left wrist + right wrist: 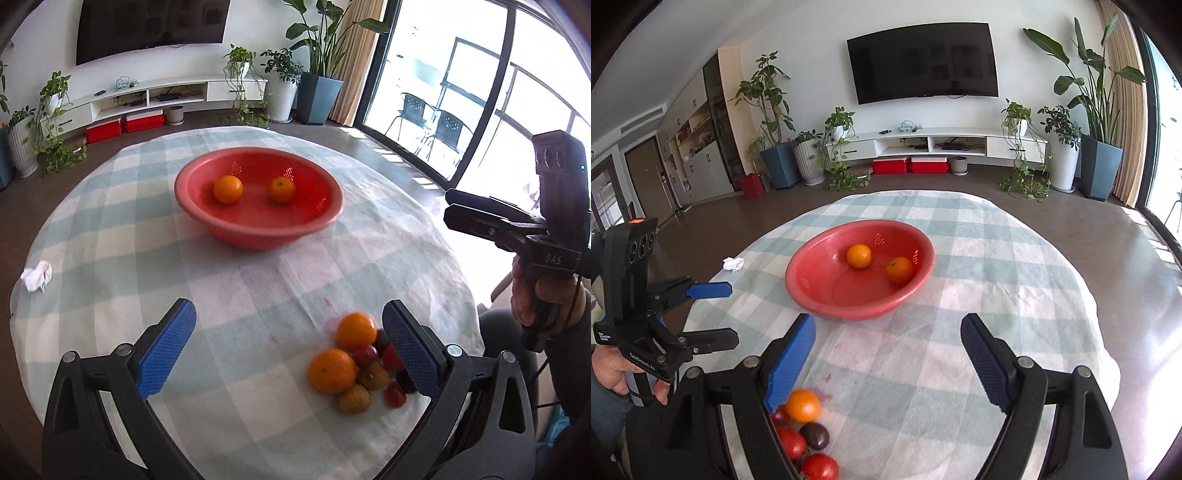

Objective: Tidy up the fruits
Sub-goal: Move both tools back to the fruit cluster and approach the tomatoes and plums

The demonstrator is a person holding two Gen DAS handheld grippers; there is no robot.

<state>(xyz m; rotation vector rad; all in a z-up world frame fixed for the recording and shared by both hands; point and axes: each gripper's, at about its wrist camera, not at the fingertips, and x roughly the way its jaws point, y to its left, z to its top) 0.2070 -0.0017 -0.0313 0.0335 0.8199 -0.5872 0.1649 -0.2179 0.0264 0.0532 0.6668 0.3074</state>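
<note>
A red basket bowl [207, 218] [812, 295] sits mid-table with two oranges [228, 189] [281, 189] inside. A pile of fruit lies at the near edge: two oranges [355, 329] [331, 370], red tomatoes [394, 394], brownish fruits [354, 398] and a dark plum [815, 435]. My left gripper [288, 350] is open and empty, its right finger beside the pile. My right gripper [888, 363] is open and empty above the cloth, with the pile under its left finger; it also shows in the left wrist view [454, 206].
A round table has a pale green checked cloth [110, 229]. A crumpled white tissue [37, 275] lies near the left edge. Beyond are a TV wall [923, 62], potted plants and a balcony window [461, 92].
</note>
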